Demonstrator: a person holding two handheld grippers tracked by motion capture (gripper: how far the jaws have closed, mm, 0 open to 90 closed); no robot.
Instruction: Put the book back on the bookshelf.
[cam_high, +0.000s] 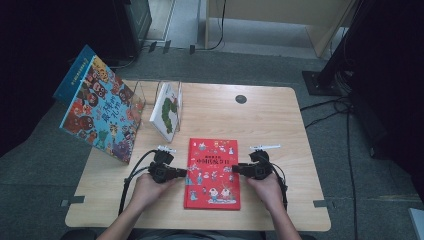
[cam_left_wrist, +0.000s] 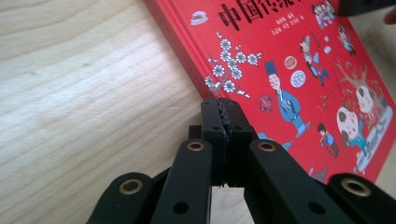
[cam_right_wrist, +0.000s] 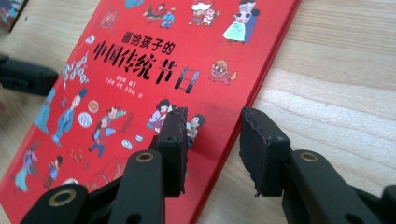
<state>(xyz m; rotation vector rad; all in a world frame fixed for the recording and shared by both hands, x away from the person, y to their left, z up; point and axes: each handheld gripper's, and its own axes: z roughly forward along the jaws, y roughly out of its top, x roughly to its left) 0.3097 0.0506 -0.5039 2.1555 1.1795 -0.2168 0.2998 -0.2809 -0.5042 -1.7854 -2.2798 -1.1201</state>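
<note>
A red picture book (cam_high: 212, 172) with Chinese title lettering lies flat on the wooden table (cam_high: 270, 125) in front of the person. My left gripper (cam_high: 184, 173) is at the book's left edge. In the left gripper view its jaws (cam_left_wrist: 224, 105) are pressed together with their tips right at the edge of the red cover (cam_left_wrist: 289, 56), and I see nothing between them. My right gripper (cam_high: 235, 169) is at the book's right edge. It stands open (cam_right_wrist: 214, 113), one jaw over the cover (cam_right_wrist: 140, 60) and the other over the bare wood.
A large colourful picture book (cam_high: 100, 112) leans upright at the table's left edge. Beside it a clear stand holds a white book with a green figure (cam_high: 167, 112). A dark round cable hole (cam_high: 241, 99) sits near the far edge.
</note>
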